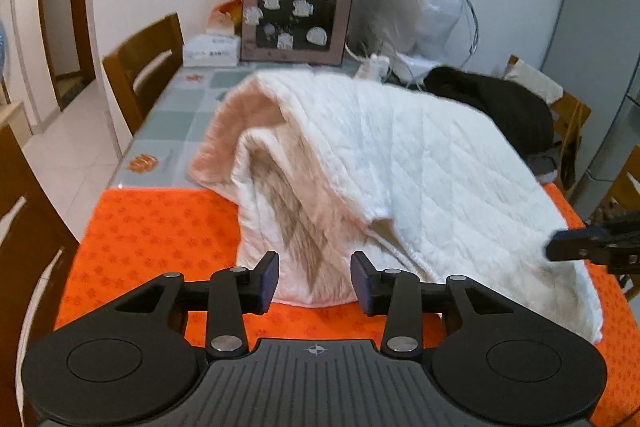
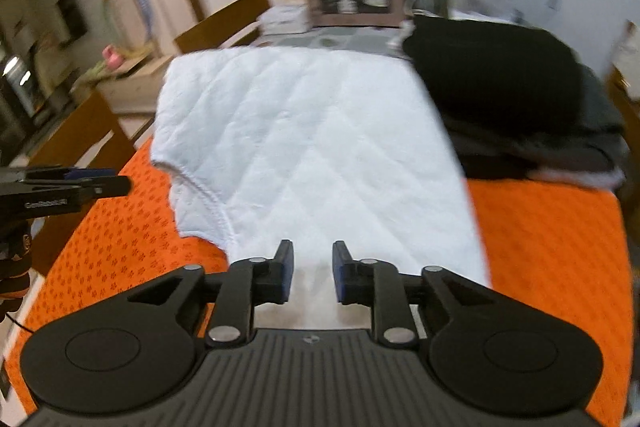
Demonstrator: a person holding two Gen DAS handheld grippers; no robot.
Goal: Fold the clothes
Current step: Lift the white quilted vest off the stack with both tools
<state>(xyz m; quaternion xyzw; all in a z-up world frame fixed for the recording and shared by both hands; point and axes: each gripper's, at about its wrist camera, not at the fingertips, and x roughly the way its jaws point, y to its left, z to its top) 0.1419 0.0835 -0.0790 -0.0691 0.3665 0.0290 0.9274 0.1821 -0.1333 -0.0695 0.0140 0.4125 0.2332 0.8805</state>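
Observation:
A white quilted garment (image 1: pixel 420 163) with a fuzzy beige lining lies partly folded on the orange mat (image 1: pixel 152 239); it also shows in the right wrist view (image 2: pixel 312 155). My left gripper (image 1: pixel 315 279) is open and empty just in front of the garment's near left edge. My right gripper (image 2: pixel 313 275) is open and empty over the garment's near edge; it shows at the right of the left wrist view (image 1: pixel 568 247). The left gripper shows at the left of the right wrist view (image 2: pixel 80 183).
A dark pile of clothes (image 1: pixel 500 107) lies at the back right, also in the right wrist view (image 2: pixel 512 95). A pink box with stickers (image 1: pixel 296 11), a tissue box (image 1: pixel 210 51) and a plastic bag (image 1: pixel 416 3) stand at the back. Wooden chairs (image 1: pixel 140 67) flank the table.

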